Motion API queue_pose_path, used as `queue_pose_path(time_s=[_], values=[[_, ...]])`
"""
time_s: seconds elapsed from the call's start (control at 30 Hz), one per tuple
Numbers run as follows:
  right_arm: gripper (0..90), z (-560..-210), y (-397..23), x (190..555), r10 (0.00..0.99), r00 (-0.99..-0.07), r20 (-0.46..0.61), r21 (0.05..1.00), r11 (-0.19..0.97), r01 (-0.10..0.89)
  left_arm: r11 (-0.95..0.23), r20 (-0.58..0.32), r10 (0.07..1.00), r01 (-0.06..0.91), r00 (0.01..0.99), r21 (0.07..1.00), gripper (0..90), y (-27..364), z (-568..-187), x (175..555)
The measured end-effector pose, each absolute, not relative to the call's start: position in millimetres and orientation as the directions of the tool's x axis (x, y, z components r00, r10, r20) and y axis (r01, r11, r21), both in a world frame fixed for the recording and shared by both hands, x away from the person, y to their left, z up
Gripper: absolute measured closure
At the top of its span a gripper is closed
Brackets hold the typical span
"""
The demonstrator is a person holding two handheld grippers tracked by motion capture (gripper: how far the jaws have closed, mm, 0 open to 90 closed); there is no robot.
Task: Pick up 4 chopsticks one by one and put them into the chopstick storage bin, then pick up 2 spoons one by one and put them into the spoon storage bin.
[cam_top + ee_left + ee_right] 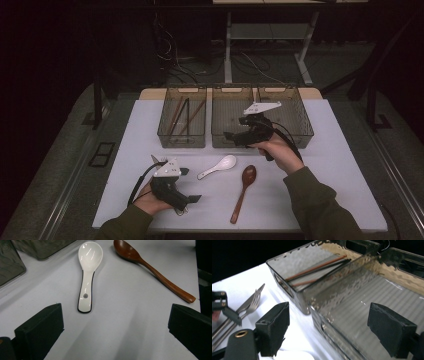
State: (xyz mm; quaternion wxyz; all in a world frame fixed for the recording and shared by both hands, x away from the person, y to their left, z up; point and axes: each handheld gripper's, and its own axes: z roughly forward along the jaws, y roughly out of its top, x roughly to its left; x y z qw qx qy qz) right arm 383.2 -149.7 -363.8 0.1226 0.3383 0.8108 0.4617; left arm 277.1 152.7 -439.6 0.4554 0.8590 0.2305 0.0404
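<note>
Sorting cutlery into bins here. My right gripper [235, 137] is up at the near wall of the middle bin [220, 141], jaws spread wide with nothing between them. My left gripper [192, 185] sits near the front-left of the table [325, 165], jaws also wide apart and empty.

What's left out on the table: a white spoon [218, 166] and a wooden spoon [243, 192], both mid-table in front of the bins. In the left gripper view the white spoon [88, 275] lies straight ahead of the jaws, handle end toward me, bowl away, so its long axis runs roughly along the line of approach. The wooden spoon [152, 268] slants off to the right of it. I'd say the left hand is better lined up for the white one, though the right is about as close, so it could go either way.

Bins: the left bin [181, 142] holds chopsticks [182, 116], several dark and reddish sticks lying lengthwise. The middle one looks empty in the right gripper view. The right bin [305, 127] I can't read; the gripper hides a good part of it. There are also forks [249, 303] on the table beside the left bin in the right gripper view.
</note>
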Motion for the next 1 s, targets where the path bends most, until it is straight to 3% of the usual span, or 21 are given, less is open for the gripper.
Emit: queue_pose_path(time_s=[0.7,0.93,1.0], values=[[17.7,-392,-223,334,0.701,-0.7,0.135,0.819,0.318,0.477,-0.478,-0.132,0.438,0.355,0.889,0.803,0.0,154,-439,277],[18.2,-400,-238,315,0.637,-0.746,0.193,0.802,0.336,0.495,-0.474,-0.138,0.441,0.361,0.887,0.803,0.0,154,-439,276],[22.2,-402,-238,310,0.628,-0.754,0.193,0.793,0.353,0.497,-0.474,-0.138,0.443,0.362,0.886,0.802,0.0,154,-439,277]])
